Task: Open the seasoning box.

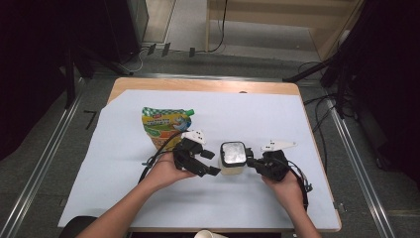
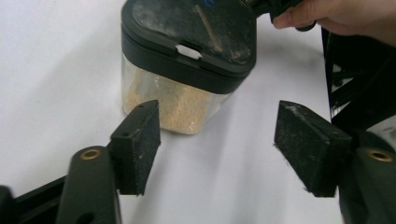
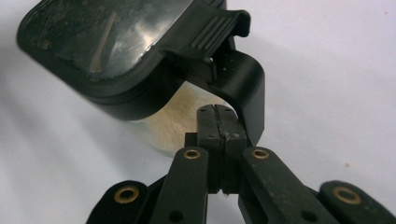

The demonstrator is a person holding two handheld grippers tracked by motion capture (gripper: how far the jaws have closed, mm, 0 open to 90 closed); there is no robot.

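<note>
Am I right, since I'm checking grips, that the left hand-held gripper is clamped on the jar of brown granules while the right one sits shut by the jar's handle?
Not quite: the left hand-held gripper is open, its pads apart and short of the jar, as the left gripper view shows. The right hand-held gripper is indeed shut by the handle.

Wooden bench (image 1: 198,85) under a pale blue sheet (image 1: 247,114) covering nearly the whole top, bare wood left along the far edge. On the sheet, left of centre, a green and orange pouch (image 1: 163,126) lying flat, checked pattern at its far end. At the near edge, a white paper cup rim (image 1: 210,234). Grey floor (image 1: 54,148) around, metal rails (image 1: 39,163) on left and right, black cables (image 1: 317,106) to the far right.
</note>
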